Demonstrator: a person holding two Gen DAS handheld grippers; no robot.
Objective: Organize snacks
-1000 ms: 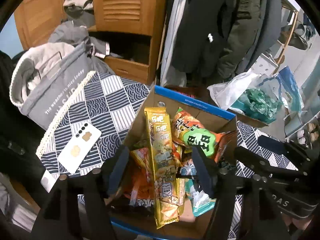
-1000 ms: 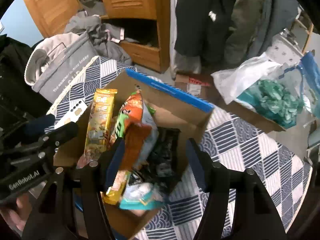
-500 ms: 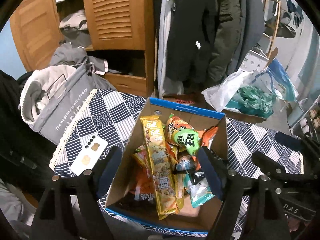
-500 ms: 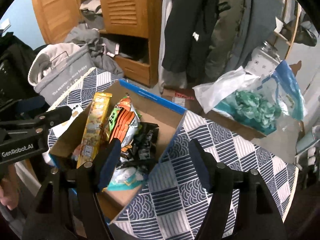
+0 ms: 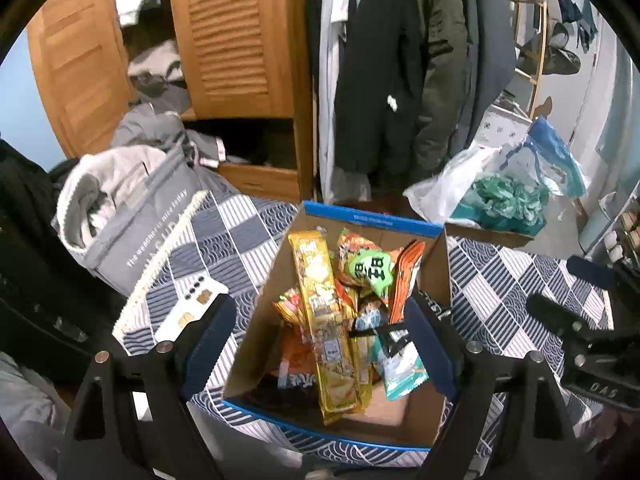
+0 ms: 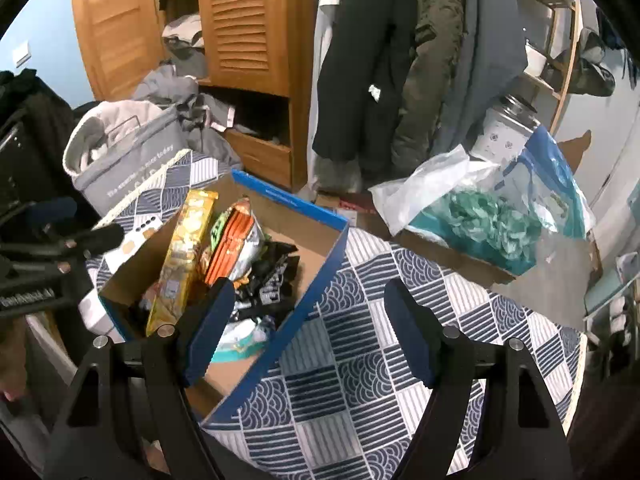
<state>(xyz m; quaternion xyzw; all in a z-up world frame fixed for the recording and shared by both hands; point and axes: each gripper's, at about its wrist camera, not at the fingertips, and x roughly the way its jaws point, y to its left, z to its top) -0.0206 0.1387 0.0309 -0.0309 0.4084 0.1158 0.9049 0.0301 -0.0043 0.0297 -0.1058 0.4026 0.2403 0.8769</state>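
A blue-edged cardboard box (image 5: 368, 222) sits on a blue patterned cloth and holds several snack packs. A long yellow pack (image 5: 324, 320) lies on top, beside an orange pack with a green label (image 5: 370, 270) and a teal pack (image 5: 402, 372). My left gripper (image 5: 320, 346) is open and empty, held above the box. My right gripper (image 6: 306, 330) is open and empty, over the box's right wall (image 6: 316, 280). The yellow pack (image 6: 182, 264), an orange pack (image 6: 234, 240) and black packs (image 6: 272, 280) show in the right wrist view.
A white phone (image 5: 188, 308) lies on the cloth left of the box. A grey laundry bag (image 5: 132, 216) stands further left. A white plastic bag with green stuff (image 6: 476, 216) sits in a cardboard tray at the back right. Wardrobe and hanging coats (image 5: 400, 80) stand behind.
Both grippers have pulled back and up from the box, so more of the cloth and room shows. Both stay open and empty. The snacks have not moved.
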